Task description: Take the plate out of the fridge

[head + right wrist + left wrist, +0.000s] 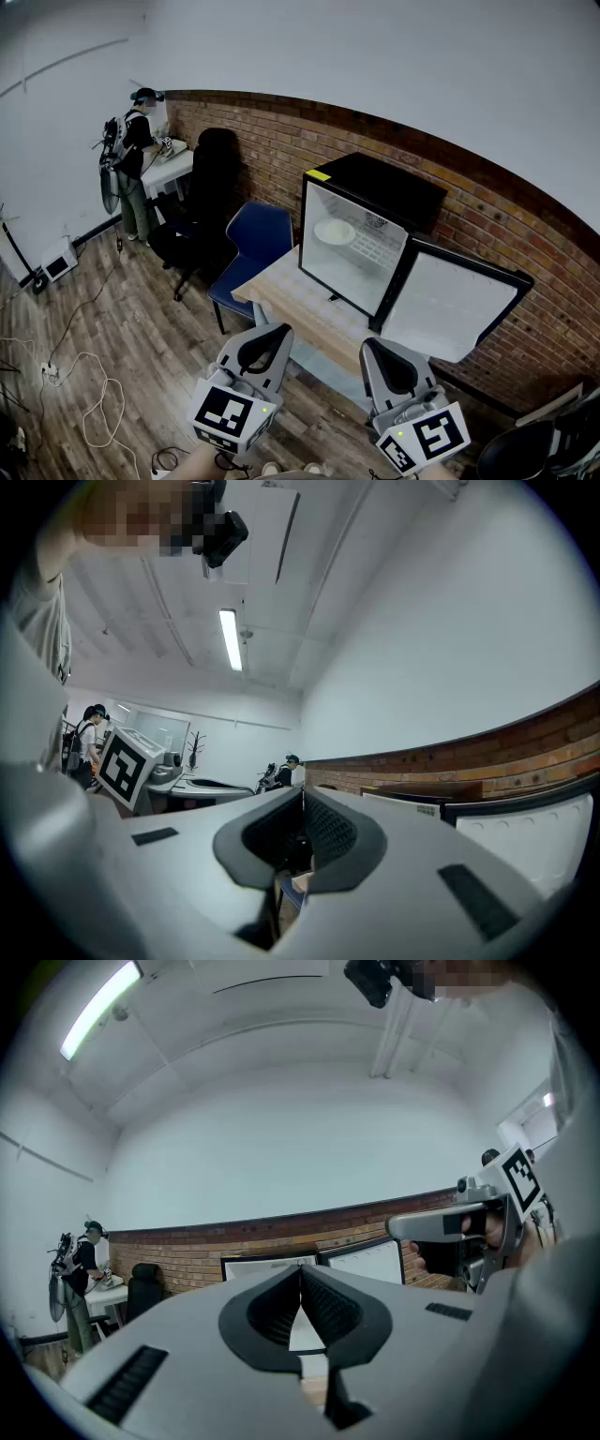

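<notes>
A small black fridge (380,202) stands on a wooden table (291,305) against the brick wall, its door (448,305) swung open to the right. On its wire shelf lies a white plate (334,232). Both grippers hang well in front of the table, near the bottom of the head view. My left gripper (277,330) is shut and holds nothing. My right gripper (371,345) is likewise shut and empty. In the left gripper view the jaws (301,1269) meet in front of the fridge (272,1266), and the right gripper (469,1232) shows at the right.
A blue chair (251,248) stands at the table's left end, with a black office chair (202,202) behind it. A person (131,155) works at a white desk far left. Cables (84,375) lie on the wooden floor. Another black chair (525,450) sits at bottom right.
</notes>
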{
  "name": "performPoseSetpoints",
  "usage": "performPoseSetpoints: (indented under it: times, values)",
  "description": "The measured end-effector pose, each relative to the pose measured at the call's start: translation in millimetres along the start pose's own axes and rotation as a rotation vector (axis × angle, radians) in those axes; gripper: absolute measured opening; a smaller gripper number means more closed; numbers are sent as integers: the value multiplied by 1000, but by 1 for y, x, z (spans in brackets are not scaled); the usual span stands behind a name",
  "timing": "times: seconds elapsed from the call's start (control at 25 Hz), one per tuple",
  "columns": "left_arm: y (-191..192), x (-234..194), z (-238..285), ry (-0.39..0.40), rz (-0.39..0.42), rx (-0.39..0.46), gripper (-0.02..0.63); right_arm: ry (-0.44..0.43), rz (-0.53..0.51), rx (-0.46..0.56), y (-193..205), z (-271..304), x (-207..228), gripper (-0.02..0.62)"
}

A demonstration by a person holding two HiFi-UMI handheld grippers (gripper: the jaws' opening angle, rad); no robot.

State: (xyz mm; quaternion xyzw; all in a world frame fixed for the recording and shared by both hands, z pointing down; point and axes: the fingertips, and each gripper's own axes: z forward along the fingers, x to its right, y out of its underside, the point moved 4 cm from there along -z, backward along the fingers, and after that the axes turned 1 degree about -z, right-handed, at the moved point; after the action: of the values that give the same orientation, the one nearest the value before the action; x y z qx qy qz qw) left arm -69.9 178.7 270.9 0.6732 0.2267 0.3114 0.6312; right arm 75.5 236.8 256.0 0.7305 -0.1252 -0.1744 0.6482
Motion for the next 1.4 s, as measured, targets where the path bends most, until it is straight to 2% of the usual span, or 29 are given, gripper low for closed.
performPoseSetpoints:
  times: [0.16, 0.6, 1.4]
  values:
    - [1, 5, 7, -4, 16, -7, 18, 4, 28, 20, 1, -2, 8, 31]
    - [6, 21, 26, -4, -9, -33, 18, 6, 74, 17, 8, -7, 38, 31]
    - [18, 51, 43, -76, -18, -56, 18, -69, 111, 8, 33, -20, 69, 31]
